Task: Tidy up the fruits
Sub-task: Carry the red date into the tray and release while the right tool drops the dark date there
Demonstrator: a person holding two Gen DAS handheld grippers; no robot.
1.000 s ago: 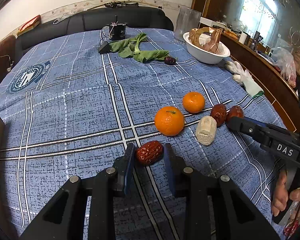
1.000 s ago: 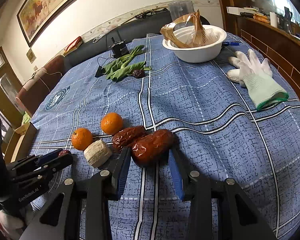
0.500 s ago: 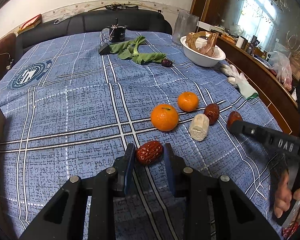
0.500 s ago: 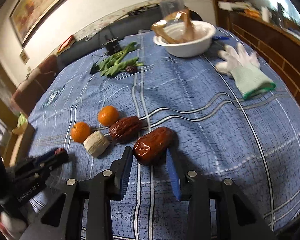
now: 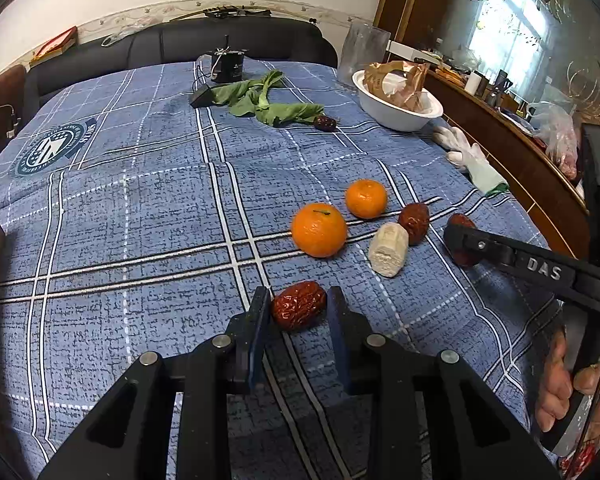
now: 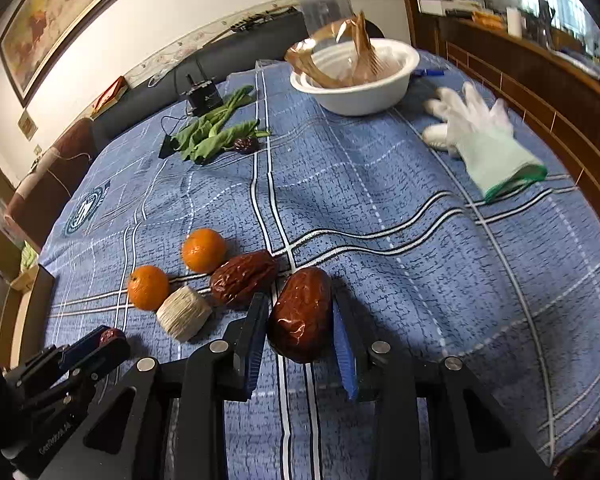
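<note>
since a second ago the right tongs [image 6: 300, 316] have lifted their clamped date [image 6: 300, 314] away from the group, while the left tongs [image 5: 298, 306] still grip another date [image 5: 299, 310], so both seem ready for sorting.

Both the left gripper [image 5: 299, 312] and the right gripper [image 6: 300, 318] are built from black angular links with triangular cut-outs, joined by silver round screws and ended by blue-padded fingers, white "DAS" letters are printed on the right one, and bare skin is seen at 4 o'clock on the right hand [image 5: 572, 384].
</note>
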